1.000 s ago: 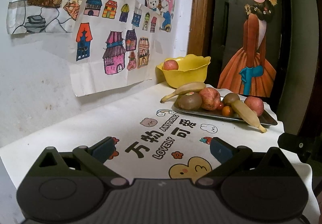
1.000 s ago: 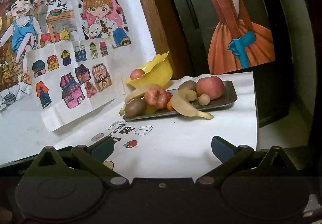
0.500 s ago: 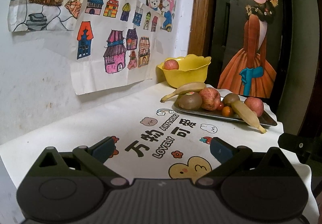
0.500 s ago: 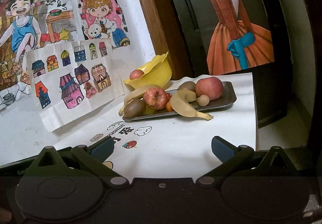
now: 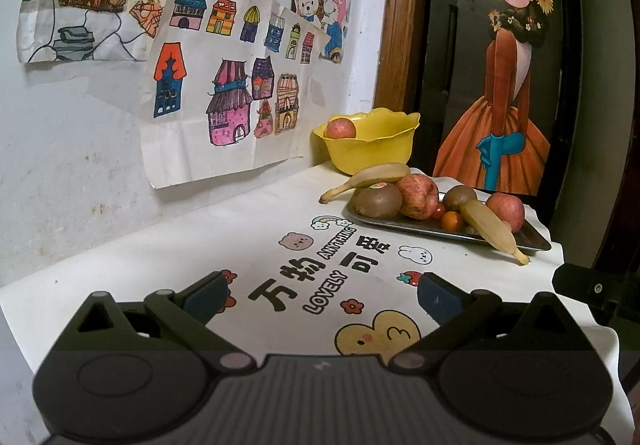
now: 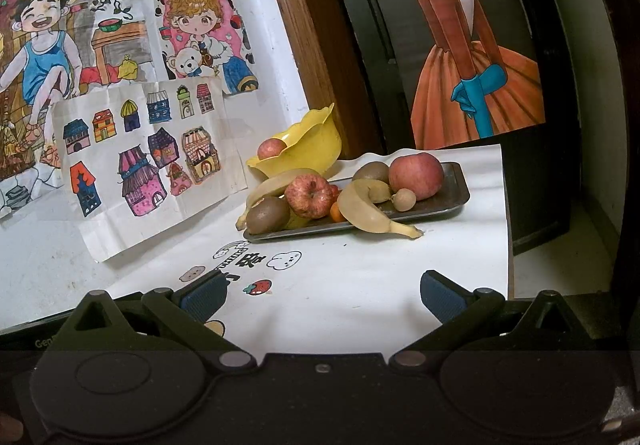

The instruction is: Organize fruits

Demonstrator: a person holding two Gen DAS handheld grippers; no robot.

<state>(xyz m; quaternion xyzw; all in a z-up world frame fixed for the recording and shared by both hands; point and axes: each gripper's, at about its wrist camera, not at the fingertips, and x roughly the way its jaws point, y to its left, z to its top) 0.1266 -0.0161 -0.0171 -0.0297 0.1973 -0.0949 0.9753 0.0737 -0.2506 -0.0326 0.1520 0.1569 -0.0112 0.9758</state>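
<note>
Left gripper (image 5: 322,295) and right gripper (image 6: 322,295), each with its blue-padded fingers spread wide and nothing between them, both held above a white printed tablecloth (image 5: 224,245). Ahead of the left gripper and to its right lies a dark tray (image 5: 532,239) carrying the fruit: a kiwi (image 5: 378,201) at the near-left end, a red apple (image 5: 418,196) touching it, small tomatoes (image 5: 452,220), a second kiwi (image 5: 459,197), a banana (image 5: 490,225) whose tip overhangs the near rim, and another apple (image 5: 505,211) at the far-right end. A second banana (image 5: 370,175) rests along the tray's far-left edge. Just beyond the tray stands a yellow bowl (image 5: 376,151) holding one apple (image 5: 340,128). From the right gripper, the tray (image 6: 452,197) lies straight ahead, the bowl (image 6: 308,149) beyond it to the left. Coloured drawings (image 5: 224,77) hang on the wall to the left.
</note>
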